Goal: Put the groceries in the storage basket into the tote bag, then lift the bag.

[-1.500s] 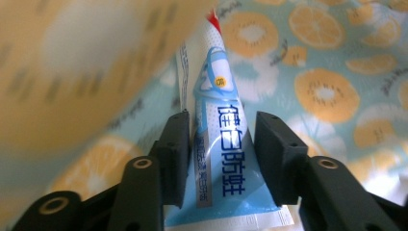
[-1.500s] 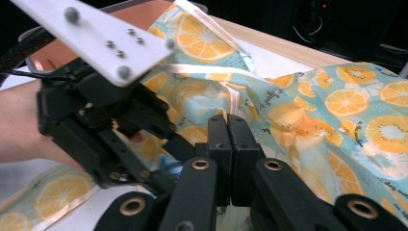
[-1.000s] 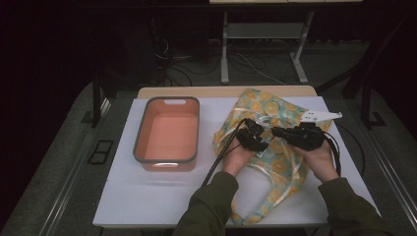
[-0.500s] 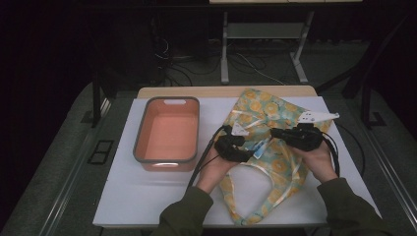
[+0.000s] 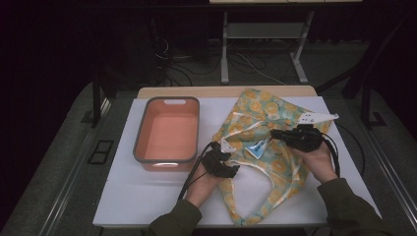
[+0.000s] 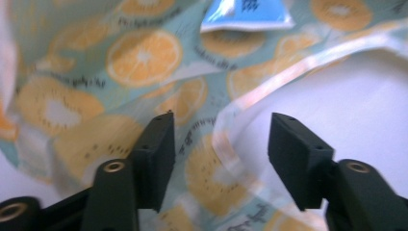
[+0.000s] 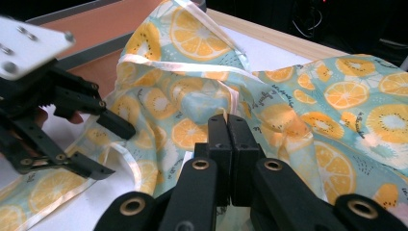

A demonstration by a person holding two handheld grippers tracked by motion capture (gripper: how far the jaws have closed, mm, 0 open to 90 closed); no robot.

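Fruit-print cloth bag [image 5: 268,130], pale teal fabric with orange and kiwi slices and cream-edged straps: spread flat on the right half of the white table top [image 5: 147,196], mouth end toward the person, one strap looping out to the near edge

Small blue-and-white packet [image 5: 256,148]: lying on the bag near its middle, between the two grippers; seen at the top of the left gripper view [image 6: 245,14], resting on the printed fabric

Left gripper [image 5: 231,169], black two-jaw tool in the left hand: at the bag's left edge, just right of the tray; jaws parted, just been opening, cream-edged strap and printed cloth lying below and between them, pads not pressing on anything [image 6: 219,144]

Right gripper [image 5: 275,133], black two-jaw tool in the right hand with a grey three-cornered plate on top: over the bag's right part; jaws closed tight together in the right gripper view [image 7: 227,139], at the cloth; whether fabric is pinched between them cannot be told

Salmon-pink rectangular plastic tray with grey rim [image 5: 167,160]: on the left half of the table top, just beside the bag, nothing visible inside

Wooden table edge [image 5: 196,92]: along the far side of the white top
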